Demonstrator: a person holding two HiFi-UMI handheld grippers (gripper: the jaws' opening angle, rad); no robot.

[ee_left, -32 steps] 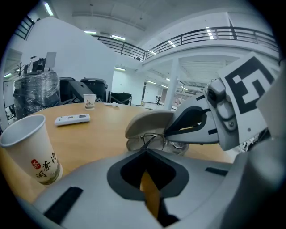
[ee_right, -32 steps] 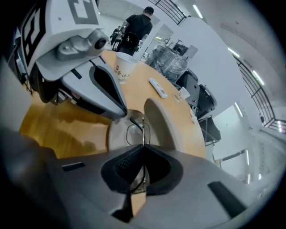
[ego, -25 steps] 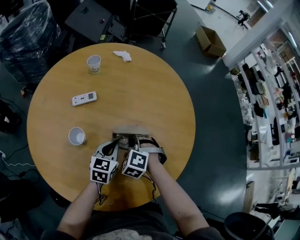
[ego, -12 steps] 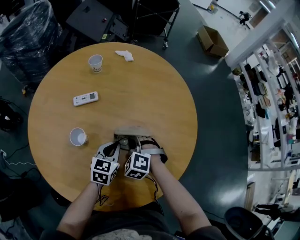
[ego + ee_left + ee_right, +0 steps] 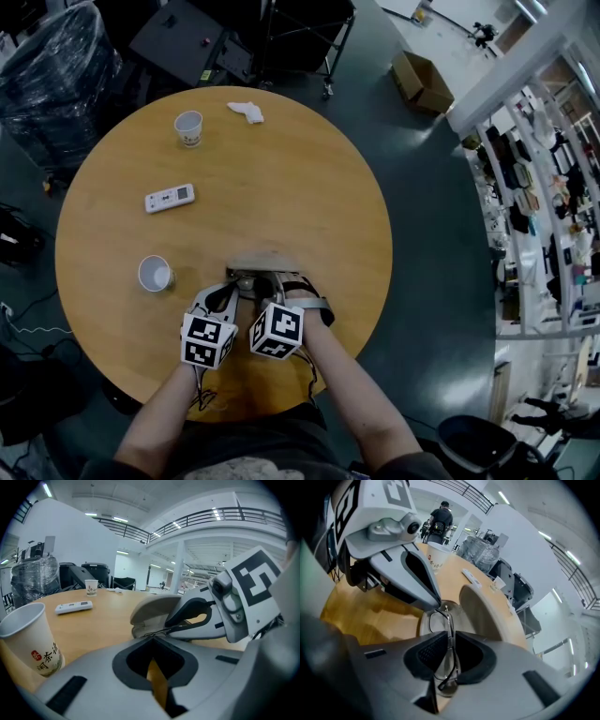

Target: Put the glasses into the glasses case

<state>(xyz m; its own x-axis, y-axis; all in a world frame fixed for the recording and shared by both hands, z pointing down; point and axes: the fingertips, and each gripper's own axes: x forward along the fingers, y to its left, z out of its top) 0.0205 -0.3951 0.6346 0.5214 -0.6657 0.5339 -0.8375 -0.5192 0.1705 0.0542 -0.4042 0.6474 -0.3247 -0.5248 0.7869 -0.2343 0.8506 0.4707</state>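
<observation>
A beige glasses case (image 5: 258, 262) lies open near the table's front edge, lid (image 5: 154, 605) raised. My right gripper (image 5: 451, 634) is shut on thin wire-rimmed glasses (image 5: 449, 620), holding them edge-on with one lens down over the case's tray (image 5: 426, 623). The lid (image 5: 476, 616) stands just to its right in the right gripper view. My left gripper (image 5: 153, 637) is shut, and its tips meet at the case's near rim (image 5: 140, 631). From above, both grippers (image 5: 234, 283) (image 5: 281, 279) crowd the case side by side, and the glasses are hidden.
On the round wooden table (image 5: 309, 187) stand a paper cup (image 5: 154, 273) left of the case, a second cup (image 5: 188, 127) at the far side, a white remote (image 5: 169, 198) and a crumpled tissue (image 5: 247, 112). The near cup (image 5: 33, 639) is close to my left gripper.
</observation>
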